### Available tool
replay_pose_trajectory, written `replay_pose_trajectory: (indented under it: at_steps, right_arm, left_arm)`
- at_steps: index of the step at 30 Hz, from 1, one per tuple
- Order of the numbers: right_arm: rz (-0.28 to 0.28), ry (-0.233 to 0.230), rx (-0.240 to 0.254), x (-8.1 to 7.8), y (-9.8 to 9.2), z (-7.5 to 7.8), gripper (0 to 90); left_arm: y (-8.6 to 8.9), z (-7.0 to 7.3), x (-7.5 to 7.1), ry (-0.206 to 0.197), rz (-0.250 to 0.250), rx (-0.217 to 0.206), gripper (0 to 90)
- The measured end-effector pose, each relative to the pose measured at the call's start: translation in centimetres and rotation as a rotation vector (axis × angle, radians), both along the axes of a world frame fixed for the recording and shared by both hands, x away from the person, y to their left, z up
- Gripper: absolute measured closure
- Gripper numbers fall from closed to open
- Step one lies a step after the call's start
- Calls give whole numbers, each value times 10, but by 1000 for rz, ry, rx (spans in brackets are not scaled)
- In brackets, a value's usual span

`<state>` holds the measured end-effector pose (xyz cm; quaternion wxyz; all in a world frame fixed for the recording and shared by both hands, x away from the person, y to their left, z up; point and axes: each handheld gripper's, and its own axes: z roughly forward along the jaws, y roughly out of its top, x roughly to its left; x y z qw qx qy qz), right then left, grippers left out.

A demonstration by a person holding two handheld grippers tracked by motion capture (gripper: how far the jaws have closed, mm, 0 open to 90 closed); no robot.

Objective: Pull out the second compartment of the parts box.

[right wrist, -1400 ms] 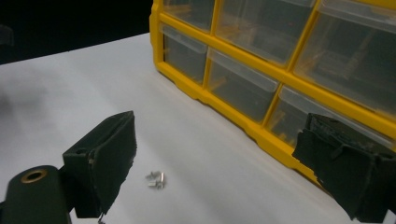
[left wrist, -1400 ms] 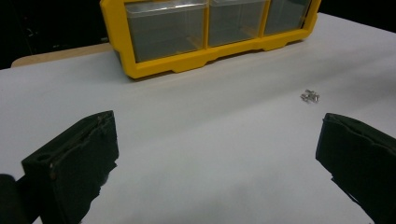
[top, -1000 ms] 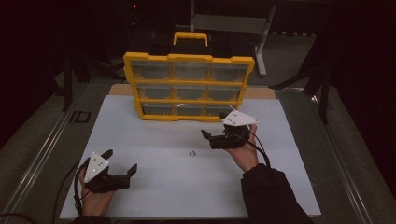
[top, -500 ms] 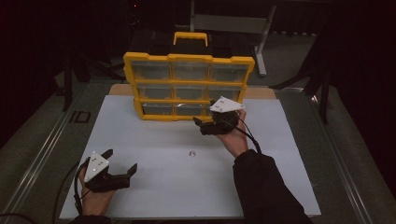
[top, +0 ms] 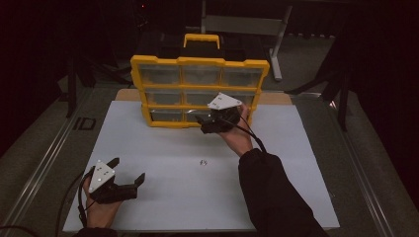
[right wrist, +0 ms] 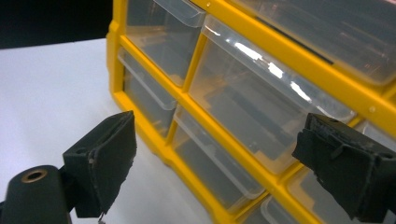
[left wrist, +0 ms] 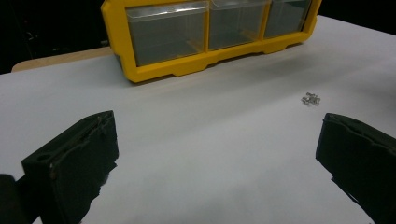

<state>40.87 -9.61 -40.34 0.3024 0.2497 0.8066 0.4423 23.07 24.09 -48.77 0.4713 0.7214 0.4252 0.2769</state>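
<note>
Reaching the right gripper (top: 205, 123), fingers wide and empty, at the organizer's (top: 199, 89) bottom-middle drawer (right wrist: 219, 175); next, pinch its lip at 12 o'clock.

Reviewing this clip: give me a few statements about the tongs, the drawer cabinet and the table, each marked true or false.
1. The right tongs are open in front of the yellow drawer cabinet. True.
2. The left tongs grip a clear drawer. False: they are open over the white table, holding nothing.
3. A small cluster of metal bits lies on the table between the two hands. True.
4. The cabinet lies flat on its back. False: it stands upright, handle on top.
5. One drawer has been pulled right out onto the table. False: all sit in the frame.
</note>
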Motion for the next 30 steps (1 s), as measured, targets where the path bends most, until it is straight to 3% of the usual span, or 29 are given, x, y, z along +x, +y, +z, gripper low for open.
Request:
replay_pose_trajectory:
  at_steps: [3, 10, 11, 15, 24, 29, 30]
  right_arm:
    - [-16, -14, -18, 3, 4, 1, 109]
    - [-80, -101, -124, 7, 13, 0, 109]
    - [-100, -127, -167, 8, 15, -1, 109]
    - [-120, -150, -221, 8, 19, -1, 108]
    - [-108, -235, -403, 5, 34, 1, 104]
    - [-109, -311, -561, 4, 41, 3, 104]
    - [-109, -311, -561, 4, 41, 3, 104]
  left_arm:
    - [0, 0, 0, -1, 0, 0, 0]
    - [0, 0, 0, 0, -1, 1, 0]
    - [0, 0, 0, 1, -1, 3, 0]
    - [0, 0, 0, -1, -3, 1, 0]
    - [0, 0, 0, 1, -3, 0, 0]
    - [0, 0, 0, 1, -4, -2, 0]
    - [0, 0, 0, 1, -4, -2, 0]
